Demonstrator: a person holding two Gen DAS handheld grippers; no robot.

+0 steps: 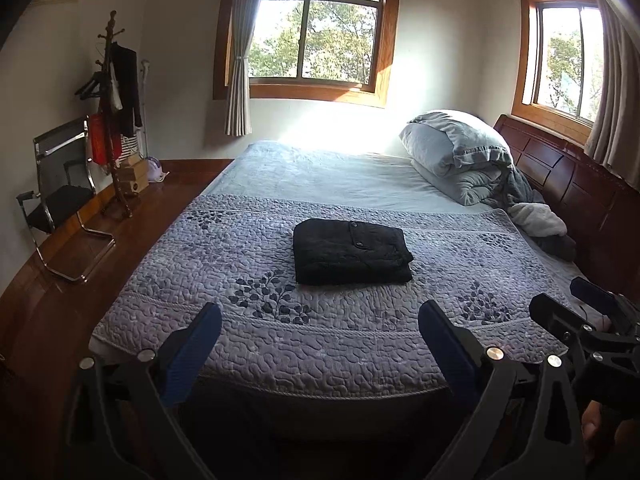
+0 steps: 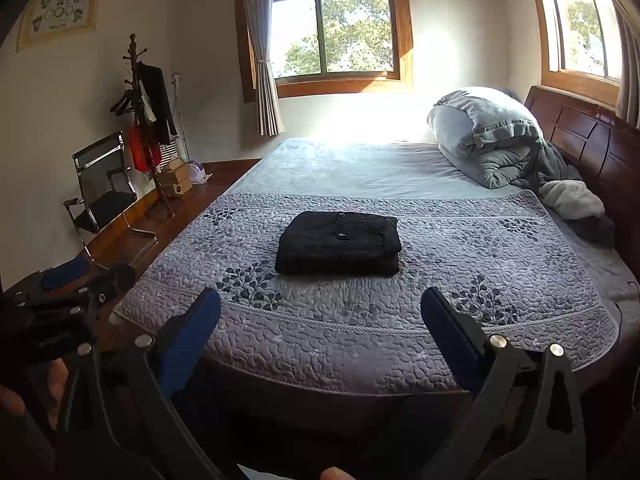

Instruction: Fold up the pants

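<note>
Room: sunny bedroom, two wood-framed windows, brown wood floor.
Left gripper (image 1: 320,322): blue fingers wide apart, holding nothing, at the foot of the bed.
Right gripper (image 2: 320,306): fingers wide apart too, empty, just beside the left one.
Pants (image 1: 351,251): black, folded into a neat thick square, lying in the middle of the quilt (image 1: 280,344).
Quilt: gray, bumpy, with dark leaf shapes.
Around: puffy gray bedding pile (image 1: 460,156) by the dark headboard (image 1: 568,184); chair (image 1: 60,196) and coat rack (image 1: 114,120) by the wall.
</note>
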